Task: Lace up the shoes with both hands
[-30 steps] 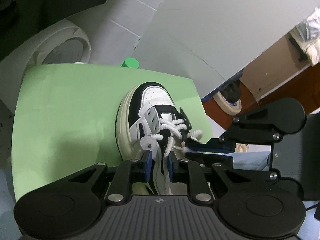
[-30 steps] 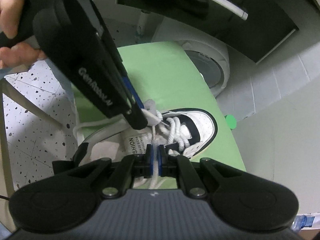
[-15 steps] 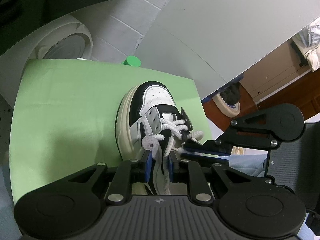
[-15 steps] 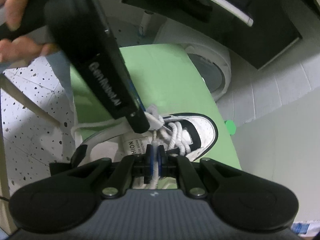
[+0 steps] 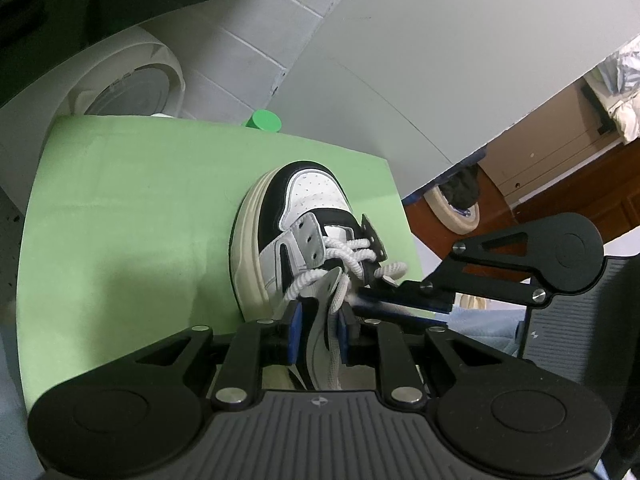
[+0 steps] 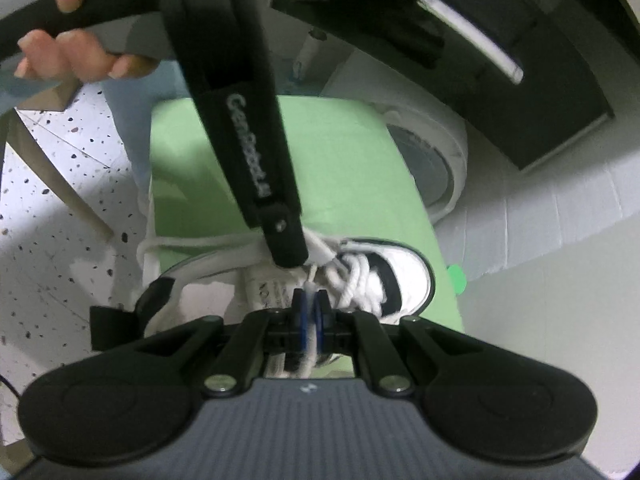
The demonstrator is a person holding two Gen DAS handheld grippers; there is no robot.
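Two grippers work one sneaker (image 5: 304,236) on a green mat (image 5: 120,216) | left gripper (image 5: 318,334) clamps the tongue and lace | right gripper (image 6: 310,312) pinches the lace (image 6: 310,280) end | lower eyelets crossed, upper rows and bow apparently left

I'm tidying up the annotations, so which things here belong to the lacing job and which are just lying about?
In the job:
sneaker
white shoelace
left gripper
right gripper

Just lying about:
green mat
green cap
tape roll
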